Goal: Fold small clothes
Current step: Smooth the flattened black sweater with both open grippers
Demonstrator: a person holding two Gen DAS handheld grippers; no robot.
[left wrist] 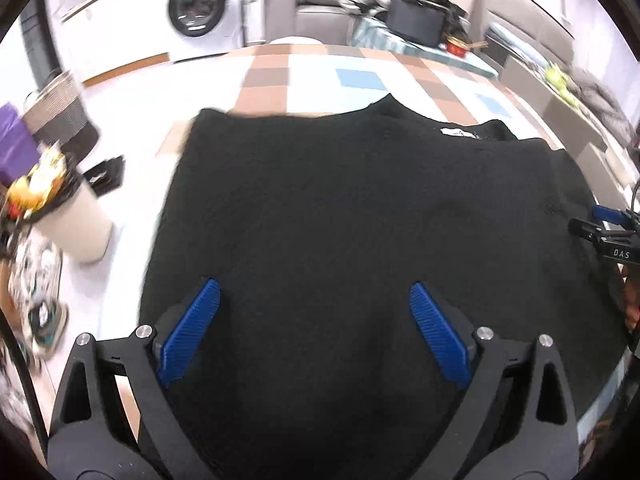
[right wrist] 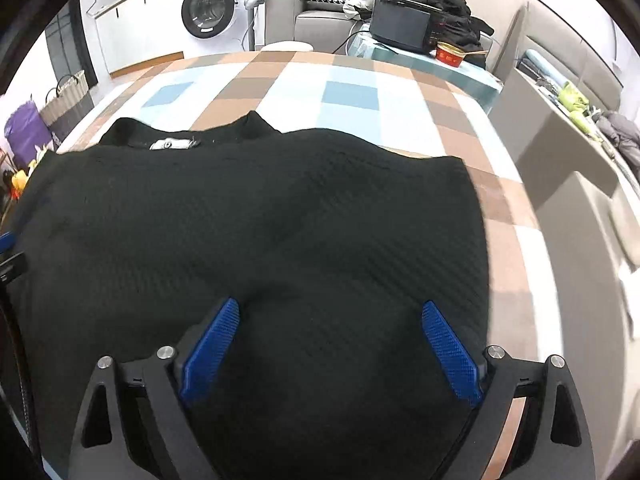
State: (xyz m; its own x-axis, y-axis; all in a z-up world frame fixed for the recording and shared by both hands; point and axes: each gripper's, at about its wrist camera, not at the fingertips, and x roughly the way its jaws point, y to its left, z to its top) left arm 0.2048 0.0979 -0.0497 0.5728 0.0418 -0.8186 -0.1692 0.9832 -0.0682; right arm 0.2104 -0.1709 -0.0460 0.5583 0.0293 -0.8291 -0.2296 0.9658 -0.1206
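Black garment point(left wrist: 344, 216) lies spread on checked cloth point(right wrist: 352, 96), filling centre and lower frame in both views; white label point(right wrist: 174, 144) near collar. Left gripper point(left wrist: 316, 308) wide apart, empty, over garment. Right gripper point(right wrist: 332, 328) likewise wide, empty.

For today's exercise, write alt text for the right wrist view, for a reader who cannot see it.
A black garment lies spread on a checked tablecloth, its white neck label at the far edge. The right gripper hangs open over the near part, blue fingers wide apart. A washing machine stands behind.
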